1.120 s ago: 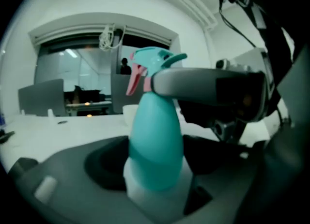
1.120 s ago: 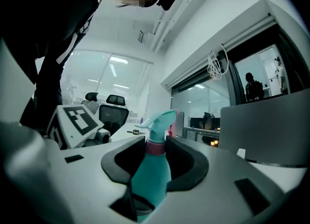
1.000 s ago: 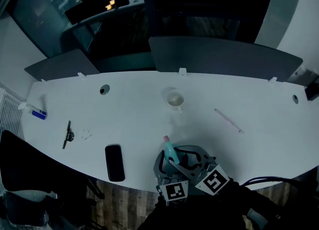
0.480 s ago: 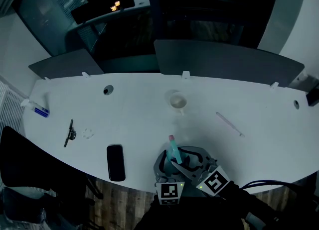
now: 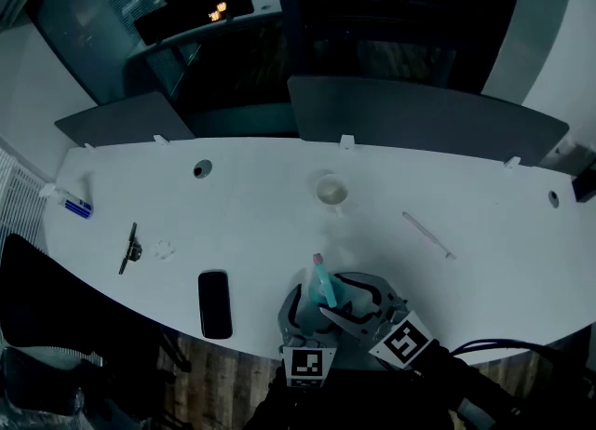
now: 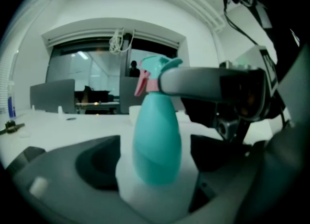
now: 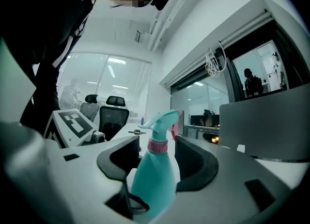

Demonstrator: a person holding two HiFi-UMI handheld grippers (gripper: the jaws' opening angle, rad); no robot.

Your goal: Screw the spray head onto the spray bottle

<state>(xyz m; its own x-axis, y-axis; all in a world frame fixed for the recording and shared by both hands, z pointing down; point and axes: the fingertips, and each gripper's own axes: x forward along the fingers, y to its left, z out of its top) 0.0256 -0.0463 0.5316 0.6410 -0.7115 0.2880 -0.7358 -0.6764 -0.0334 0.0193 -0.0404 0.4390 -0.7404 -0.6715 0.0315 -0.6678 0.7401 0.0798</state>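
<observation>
A teal spray bottle (image 5: pixel 321 286) with its teal spray head and pink collar (image 7: pixel 157 146) on top stands upright near the front edge of the white table (image 5: pixel 251 214). My left gripper (image 5: pixel 307 307) and right gripper (image 5: pixel 349 293) both reach around it from the near side. In the left gripper view the bottle body (image 6: pixel 157 140) sits between the dark pads (image 6: pixel 97 162) with pale gaps on both sides. In the right gripper view the collar stands free between the pads (image 7: pixel 196 162). The jaws of both grippers have just been opening; the bottle stays between them.
A white cup (image 5: pixel 328 190) stands mid-table beyond the bottle. A black phone (image 5: pixel 214 303) lies left of the grippers, a thin clear tube (image 5: pixel 426 235) to the right, a small black tool (image 5: pixel 128 249) and a blue-capped item (image 5: pixel 74 206) far left. Grey dividers (image 5: pixel 428 112) line the back edge.
Both grippers' jaws stand wider around the bottle than before. The left gripper's marker cube has shifted slightly left. The bottle stays upright in the same spot.
</observation>
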